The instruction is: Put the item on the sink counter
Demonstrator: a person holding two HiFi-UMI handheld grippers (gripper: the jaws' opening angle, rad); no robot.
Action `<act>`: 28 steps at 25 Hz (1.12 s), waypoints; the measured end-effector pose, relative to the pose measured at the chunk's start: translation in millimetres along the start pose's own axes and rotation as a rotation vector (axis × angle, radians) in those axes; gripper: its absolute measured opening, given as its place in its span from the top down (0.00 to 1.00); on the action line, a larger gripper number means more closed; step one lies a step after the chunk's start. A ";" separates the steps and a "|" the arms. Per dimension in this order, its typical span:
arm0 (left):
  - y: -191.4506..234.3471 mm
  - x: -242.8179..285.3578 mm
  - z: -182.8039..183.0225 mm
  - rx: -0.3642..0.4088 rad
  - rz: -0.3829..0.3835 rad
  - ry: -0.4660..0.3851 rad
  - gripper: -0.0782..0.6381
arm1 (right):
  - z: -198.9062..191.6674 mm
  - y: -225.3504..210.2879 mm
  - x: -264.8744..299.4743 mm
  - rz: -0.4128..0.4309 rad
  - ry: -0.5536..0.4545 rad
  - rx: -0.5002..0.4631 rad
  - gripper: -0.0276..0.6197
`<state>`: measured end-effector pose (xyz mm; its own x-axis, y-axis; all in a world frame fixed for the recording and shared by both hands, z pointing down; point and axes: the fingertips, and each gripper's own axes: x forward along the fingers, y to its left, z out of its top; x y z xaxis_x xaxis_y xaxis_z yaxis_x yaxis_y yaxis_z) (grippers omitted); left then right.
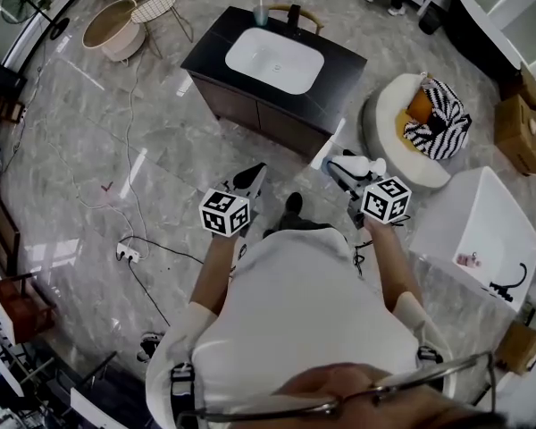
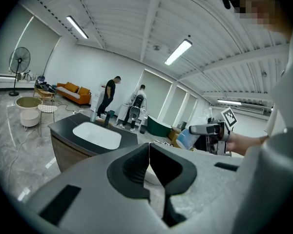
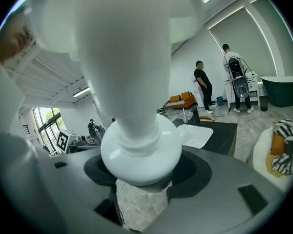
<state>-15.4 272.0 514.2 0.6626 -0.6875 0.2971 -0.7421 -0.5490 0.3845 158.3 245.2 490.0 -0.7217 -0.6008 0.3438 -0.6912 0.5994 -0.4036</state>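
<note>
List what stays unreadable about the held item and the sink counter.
White glossy bulb-ended item in right claw: top cut off by right gripper view's edge, blurred by closeness.
Pale upright thing and dark thing at black sink counter's back: too small in head view.

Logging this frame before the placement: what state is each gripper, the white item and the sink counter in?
left gripper: jaws together, nothing between them.
right gripper: clamped on the white item.
white item: held clear of the floor, not yet on the counter.
sink counter: basin empty.
</note>
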 end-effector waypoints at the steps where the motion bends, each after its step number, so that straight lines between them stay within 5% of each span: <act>1: 4.6 8.3 4.9 -0.004 0.005 -0.001 0.88 | 5.3 -8.9 6.1 0.004 0.004 0.002 0.53; 18: 48.9 165.7 83.9 -0.001 0.028 0.015 0.88 | 93.1 -150.4 85.7 0.081 0.010 -0.003 0.53; 28: 59.8 205.2 91.4 -0.036 0.044 0.040 0.88 | 108.1 -192.5 98.7 0.089 0.006 0.033 0.53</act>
<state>66.9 54.6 518.2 0.6335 -0.6907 0.3488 -0.7669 -0.5007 0.4014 224.1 13.3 510.0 -0.7804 -0.5429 0.3102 -0.6230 0.6325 -0.4602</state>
